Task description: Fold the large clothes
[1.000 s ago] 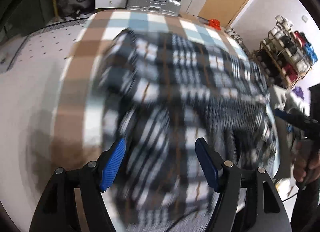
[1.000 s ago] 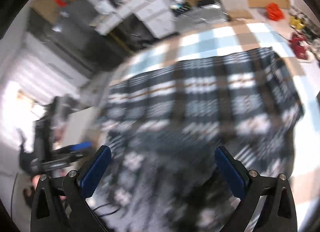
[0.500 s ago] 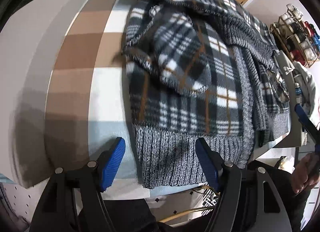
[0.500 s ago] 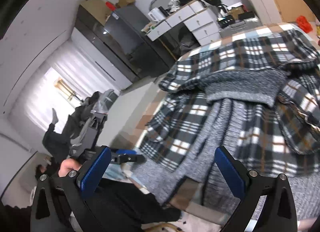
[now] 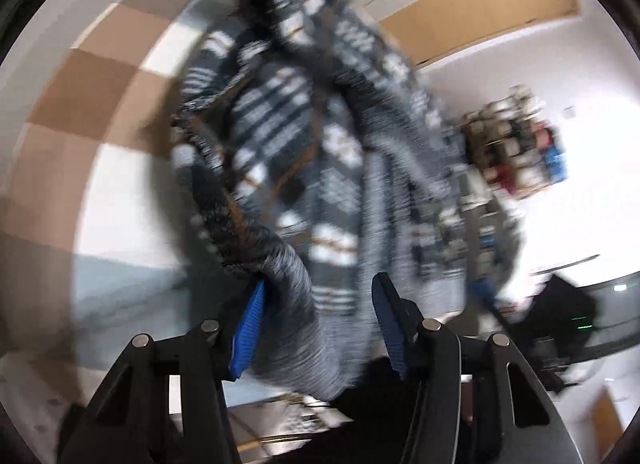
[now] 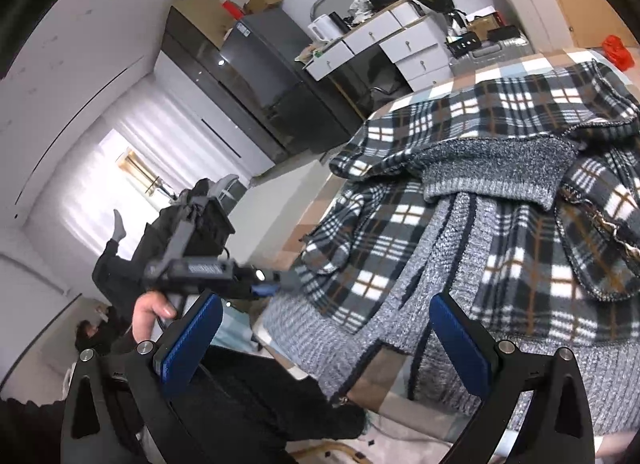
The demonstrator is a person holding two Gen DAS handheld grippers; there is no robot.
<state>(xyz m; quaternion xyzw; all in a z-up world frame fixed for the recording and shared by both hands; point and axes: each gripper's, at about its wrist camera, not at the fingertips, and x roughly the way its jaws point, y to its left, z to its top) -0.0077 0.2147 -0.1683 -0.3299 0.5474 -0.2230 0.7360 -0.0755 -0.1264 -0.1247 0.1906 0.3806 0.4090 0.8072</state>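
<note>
Orientation: my left view shows the plaid jacket [image 5: 288, 152] running long from its ribbed hem [image 5: 296, 304] at lower centre to the upper centre of the frame.
Look: dark blue, white and tan checks, grey knit hem and placket; blurred on the left view, sharp on the right [image 6: 500, 224], rumpled with folds.
Place: it lies on the checked tablecloth [image 5: 80, 112], hem at the near edge.
Left gripper [image 5: 316, 328]: jaws closing, hem between them; I can't tell if both pads press.
Right gripper [image 6: 324, 340]: released, jaws wide over the hem edge.
Room: white drawers [image 6: 400, 44] and dark cabinet [image 6: 248, 76], upper centre.
</note>
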